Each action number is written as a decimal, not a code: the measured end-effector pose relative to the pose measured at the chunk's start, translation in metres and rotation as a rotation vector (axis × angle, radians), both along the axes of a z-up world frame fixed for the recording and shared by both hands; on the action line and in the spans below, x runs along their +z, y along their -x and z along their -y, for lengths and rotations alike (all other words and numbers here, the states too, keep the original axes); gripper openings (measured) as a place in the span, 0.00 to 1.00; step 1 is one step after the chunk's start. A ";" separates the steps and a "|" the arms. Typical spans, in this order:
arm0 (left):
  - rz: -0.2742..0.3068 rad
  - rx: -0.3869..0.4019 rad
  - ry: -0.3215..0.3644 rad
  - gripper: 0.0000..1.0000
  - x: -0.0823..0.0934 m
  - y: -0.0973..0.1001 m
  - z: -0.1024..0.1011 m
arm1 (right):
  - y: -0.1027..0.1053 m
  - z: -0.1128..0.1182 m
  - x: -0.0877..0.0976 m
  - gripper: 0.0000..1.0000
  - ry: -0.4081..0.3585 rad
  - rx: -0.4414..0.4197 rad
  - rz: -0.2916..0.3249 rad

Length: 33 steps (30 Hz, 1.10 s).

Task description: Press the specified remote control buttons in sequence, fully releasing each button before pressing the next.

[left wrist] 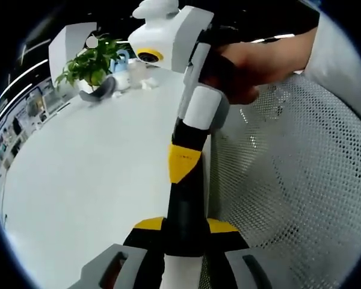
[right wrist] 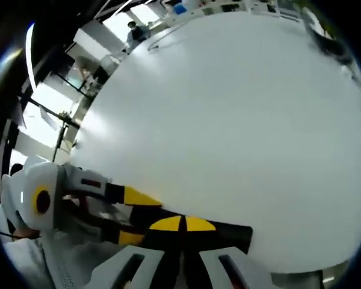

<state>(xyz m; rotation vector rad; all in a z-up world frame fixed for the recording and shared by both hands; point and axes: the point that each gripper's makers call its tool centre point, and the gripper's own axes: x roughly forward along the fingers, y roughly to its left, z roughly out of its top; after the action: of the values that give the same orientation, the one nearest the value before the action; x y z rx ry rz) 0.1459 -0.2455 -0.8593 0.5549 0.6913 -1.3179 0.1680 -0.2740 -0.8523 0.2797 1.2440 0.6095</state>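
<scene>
Both grippers meet nose to nose, no button pressed yet.

The left gripper (left wrist: 185,225) has its jaws spread around the right gripper's (left wrist: 184,164) tip; whether it pinches cannot be told. The right gripper's jaws rest together, empty. No remote can be made out on the white table (left wrist: 78,180), so the whole sequence seems left. A potted plant (left wrist: 91,61) stands far off.
</scene>
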 end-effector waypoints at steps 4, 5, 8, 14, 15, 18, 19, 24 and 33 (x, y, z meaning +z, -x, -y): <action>0.001 0.000 0.003 0.24 0.000 0.000 0.000 | 0.002 0.002 0.002 0.00 -0.057 -0.068 -0.038; 0.002 -0.001 0.004 0.24 0.000 0.001 0.000 | 0.001 0.002 0.001 0.00 -0.046 -0.050 -0.040; 0.006 -0.005 0.007 0.24 0.000 0.001 0.001 | 0.001 0.000 0.002 0.00 -0.042 -0.044 -0.039; 0.009 -0.010 0.012 0.25 0.001 0.002 0.001 | 0.003 0.001 0.007 0.00 -0.067 -0.061 -0.075; 0.010 -0.011 0.010 0.25 0.001 0.002 0.001 | 0.002 0.002 0.009 0.00 -0.074 -0.071 -0.075; 0.010 -0.010 0.009 0.25 0.001 0.002 0.001 | 0.001 0.006 0.009 0.00 -0.068 -0.099 -0.078; 0.010 -0.011 0.009 0.25 0.001 0.002 0.001 | 0.001 0.006 0.009 0.00 -0.066 -0.102 -0.080; 0.005 0.049 -0.003 0.25 0.000 -0.006 0.001 | 0.002 0.006 0.008 0.00 -0.065 -0.103 -0.088; 0.015 0.062 0.008 0.25 0.001 -0.009 -0.001 | 0.004 0.004 0.007 0.00 -0.068 -0.094 -0.098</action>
<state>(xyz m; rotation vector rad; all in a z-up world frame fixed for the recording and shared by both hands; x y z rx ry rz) 0.1548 -0.2443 -0.8585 0.5329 0.6857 -1.2569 0.1637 -0.2776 -0.8453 0.4263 1.2978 0.5635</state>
